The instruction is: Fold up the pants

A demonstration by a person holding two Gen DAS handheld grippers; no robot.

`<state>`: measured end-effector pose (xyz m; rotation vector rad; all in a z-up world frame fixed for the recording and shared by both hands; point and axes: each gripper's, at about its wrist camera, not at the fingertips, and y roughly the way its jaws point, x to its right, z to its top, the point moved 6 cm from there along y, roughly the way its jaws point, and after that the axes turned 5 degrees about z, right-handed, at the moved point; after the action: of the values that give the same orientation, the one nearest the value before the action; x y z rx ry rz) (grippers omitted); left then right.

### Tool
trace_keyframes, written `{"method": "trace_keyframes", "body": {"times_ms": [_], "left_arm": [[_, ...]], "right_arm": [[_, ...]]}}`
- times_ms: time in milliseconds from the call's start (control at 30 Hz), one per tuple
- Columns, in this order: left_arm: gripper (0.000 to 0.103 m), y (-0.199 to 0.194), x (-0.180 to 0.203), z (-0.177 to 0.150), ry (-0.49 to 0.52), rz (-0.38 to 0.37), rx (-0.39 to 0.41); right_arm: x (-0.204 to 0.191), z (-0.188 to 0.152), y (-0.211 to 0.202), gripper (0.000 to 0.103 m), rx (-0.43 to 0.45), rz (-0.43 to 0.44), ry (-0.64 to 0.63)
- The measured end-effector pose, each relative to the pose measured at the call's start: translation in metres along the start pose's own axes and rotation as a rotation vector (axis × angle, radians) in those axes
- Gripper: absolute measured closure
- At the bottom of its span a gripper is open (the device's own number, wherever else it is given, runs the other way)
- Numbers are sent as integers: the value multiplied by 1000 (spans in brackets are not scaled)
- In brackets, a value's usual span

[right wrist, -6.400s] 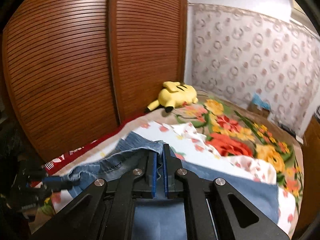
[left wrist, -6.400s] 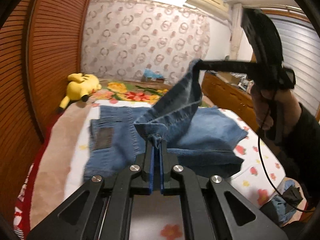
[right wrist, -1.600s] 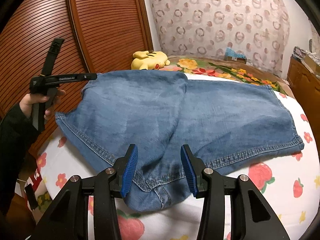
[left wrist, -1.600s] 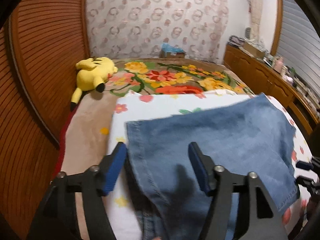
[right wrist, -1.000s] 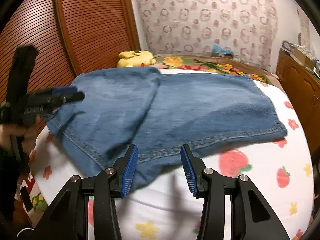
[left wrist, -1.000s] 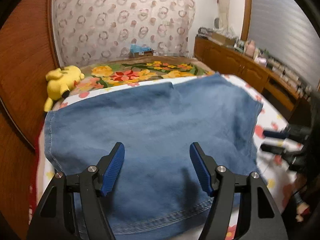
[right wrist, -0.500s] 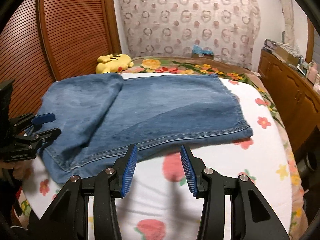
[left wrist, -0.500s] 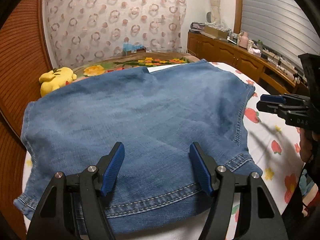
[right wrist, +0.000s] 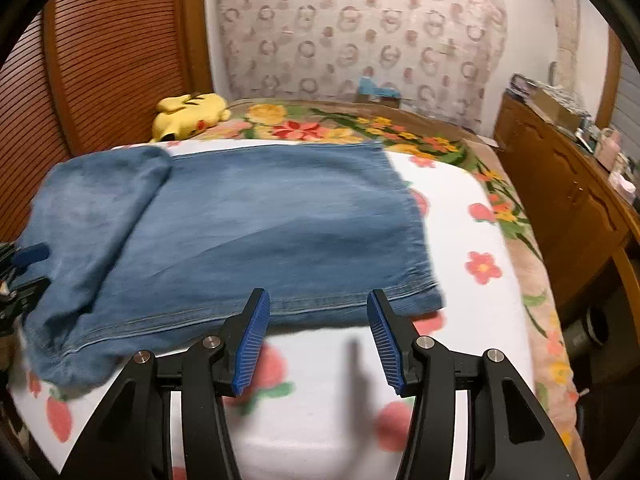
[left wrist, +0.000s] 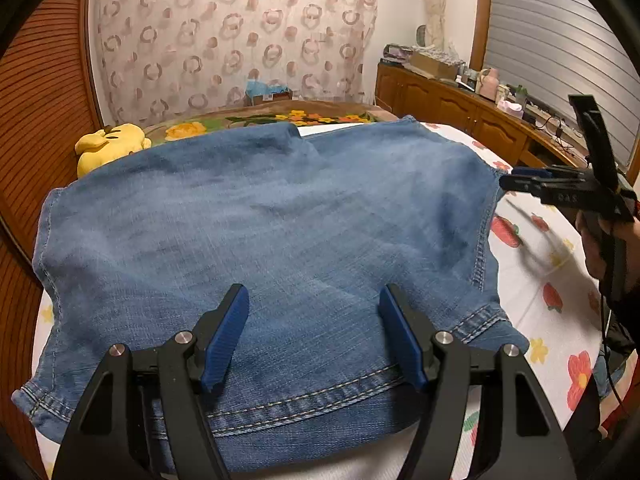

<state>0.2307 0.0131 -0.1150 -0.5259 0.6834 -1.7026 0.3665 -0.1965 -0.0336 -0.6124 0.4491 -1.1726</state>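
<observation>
Fold pants — pause between folds. The pants (left wrist: 280,240) lie flat on the bed (right wrist: 460,320), already doubled into a broad denim slab; the yellow plush toy (right wrist: 188,114) sits beyond their far-left corner.

Left tongs (left wrist: 314,332): I hold them released, jaws spread above the hemmed near edge of the pants, with no cloth pinched between the pads.

Right tongs (right wrist: 318,336): also released, poised over bare sheet just short of the pants' near-right hem; their jaws have just been opening, and nothing lies between them. In the left wrist view they appear at the pants' right edge, apart from the cloth.

Step in hand, as I judge it: regrasping for the next fold. The next move calls for me to bring each pair of tongs down onto a corner of one edge, clench on all the layers together, and carry that edge across to the opposite one — the thick hem may slip if caught shallowly.

Against the earliest frames: both tongs then gripped raised denim in mid-fold; now the cloth is laid down and let go.
</observation>
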Motion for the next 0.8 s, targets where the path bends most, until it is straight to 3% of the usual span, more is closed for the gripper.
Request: {"method": "trace_keyframes", "body": {"times_ms": [267, 600, 633, 700, 800], "left_arm": [[34, 2, -1, 0, 1, 1, -13], [33, 8, -3, 1, 5, 4, -38], [33, 9, -2, 1, 5, 3, -38], [33, 9, -2, 2, 5, 3, -36], [33, 7, -4, 2, -3, -6, -23]], "right_arm": [[20, 6, 19, 50, -33, -44, 89], [26, 9, 26, 50, -55, -13, 156], [27, 10, 26, 55, -54, -7, 155], [27, 8, 24, 77, -58, 19, 146], [29, 7, 21, 85, -55, 75, 154]]}}
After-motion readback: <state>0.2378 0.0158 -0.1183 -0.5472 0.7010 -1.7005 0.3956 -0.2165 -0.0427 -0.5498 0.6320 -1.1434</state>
